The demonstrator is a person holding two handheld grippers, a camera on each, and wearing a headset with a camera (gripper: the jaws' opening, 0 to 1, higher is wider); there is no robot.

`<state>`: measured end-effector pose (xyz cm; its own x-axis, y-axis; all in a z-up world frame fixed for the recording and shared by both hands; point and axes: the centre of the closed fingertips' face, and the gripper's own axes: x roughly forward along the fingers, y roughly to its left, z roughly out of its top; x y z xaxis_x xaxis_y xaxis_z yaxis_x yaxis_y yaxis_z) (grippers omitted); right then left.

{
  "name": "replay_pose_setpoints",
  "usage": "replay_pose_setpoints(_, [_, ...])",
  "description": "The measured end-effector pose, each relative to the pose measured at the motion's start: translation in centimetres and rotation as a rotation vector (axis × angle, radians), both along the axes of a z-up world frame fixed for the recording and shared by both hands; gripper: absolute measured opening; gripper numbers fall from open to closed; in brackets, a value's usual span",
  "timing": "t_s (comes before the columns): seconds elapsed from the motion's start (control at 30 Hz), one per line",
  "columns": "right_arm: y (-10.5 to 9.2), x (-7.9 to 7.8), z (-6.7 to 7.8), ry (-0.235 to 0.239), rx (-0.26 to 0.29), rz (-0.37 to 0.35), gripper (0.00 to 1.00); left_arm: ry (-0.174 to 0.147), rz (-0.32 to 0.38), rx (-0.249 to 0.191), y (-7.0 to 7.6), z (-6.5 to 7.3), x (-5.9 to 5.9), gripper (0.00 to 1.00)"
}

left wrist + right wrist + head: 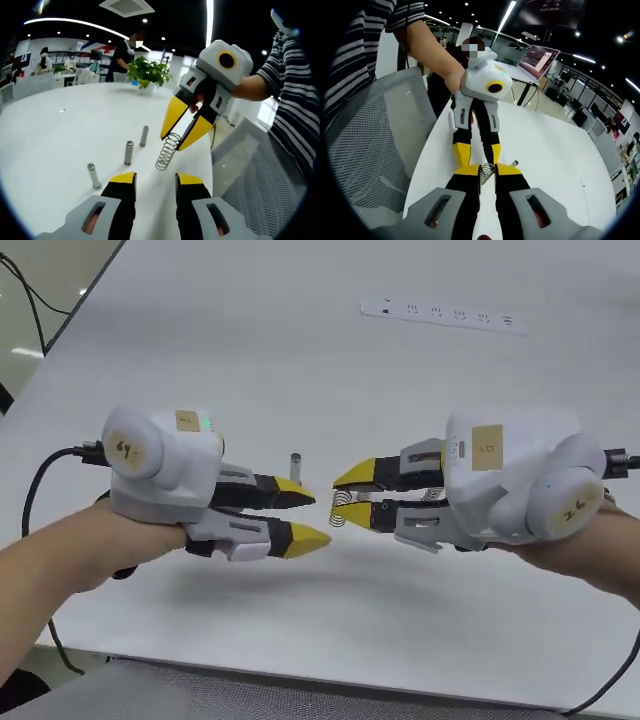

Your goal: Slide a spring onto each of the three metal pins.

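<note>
**Q:** What does each gripper hold?

**A:** The right gripper [337, 502] is narrowed on one end of a spring [341, 512]. The rest of the coil sticks out free past the yellow tips. The left gripper [318, 518] faces it tip to tip with its jaws parted and nothing between them.

**Q:** Where does the spring sit relative to the left gripper?

**A:** In the left gripper view, the spring [167, 152] hangs tilted from the right gripper [172, 142], just ahead of the left gripper [156, 180] and apart from it. In the right gripper view, the spring [486, 172] lies between the right gripper's [487, 171] own yellow tips, with the left gripper [476, 161] just beyond.

**Q:** And the pins?

**A:** Three stand upright in a row on the white bench [60, 130]. The bare pin [93, 175] is nearest. The middle pin [129, 152] and the far pin [144, 135] each carry a spring around the shaft.

**Q:** Anything else on the bench?

**A:** A white power strip [445, 315] lies at the far side, well apart from the pins.
</note>
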<state>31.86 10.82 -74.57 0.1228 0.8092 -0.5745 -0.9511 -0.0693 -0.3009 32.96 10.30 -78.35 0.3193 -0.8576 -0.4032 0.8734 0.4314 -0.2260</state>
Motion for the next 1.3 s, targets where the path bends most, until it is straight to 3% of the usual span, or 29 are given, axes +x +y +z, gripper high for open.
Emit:
replay_pose_setpoints(0.3, [-0.1,0.3,-0.2,0.0,-0.005,-0.011,0.07,-0.002,0.019,0.003,0.6,0.0,0.3,0.29])
replay_pose_setpoints(0.6, [-0.2,0.8,-0.6,0.007,-0.013,-0.029,0.07,-0.025,0.05,0.018,2.1,0.0,0.4,0.41])
replay_pose_setpoints(0.7, [-0.2,0.8,-0.7,0.009,-0.015,-0.031,0.07,-0.039,0.078,0.027,2.8,-0.1,0.7,0.52])
replay_pose_setpoints(0.83, [-0.1,0.9,-0.7,0.013,-0.009,-0.04,0.07,-0.035,0.089,0.029,3.4,-0.3,0.5,0.55])
replay_pose_setpoints(1.3, [-0.4,0.9,-1.2,0.022,-0.016,-0.064,0.07,-0.047,0.135,0.024,4.5,0.0,0.5,0.81])
